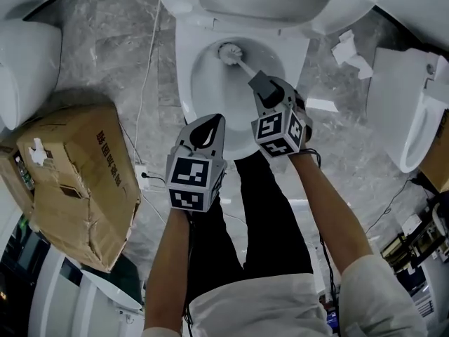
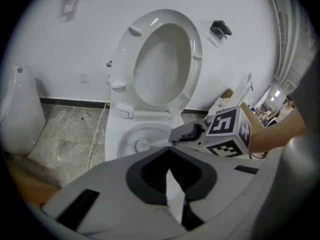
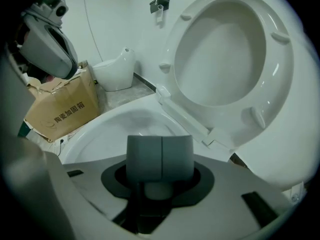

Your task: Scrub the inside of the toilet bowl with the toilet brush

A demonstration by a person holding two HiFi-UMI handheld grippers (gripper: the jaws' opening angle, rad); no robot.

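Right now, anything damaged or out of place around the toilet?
Yes. The cardboard box left of the toilet is crushed and creased, and white scraps lie loose on the floor to its right.

Your white toilet brush is down inside the white toilet bowl. Its bristle head is near the bowl's far wall and the handle slants back up toward you.

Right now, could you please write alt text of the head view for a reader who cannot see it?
The right claw grips a toilet brush whose bristle head is down inside the open white toilet bowl. The left claw hovers closed in front of the bowl. A cardboard box lies on the grey floor at the left.
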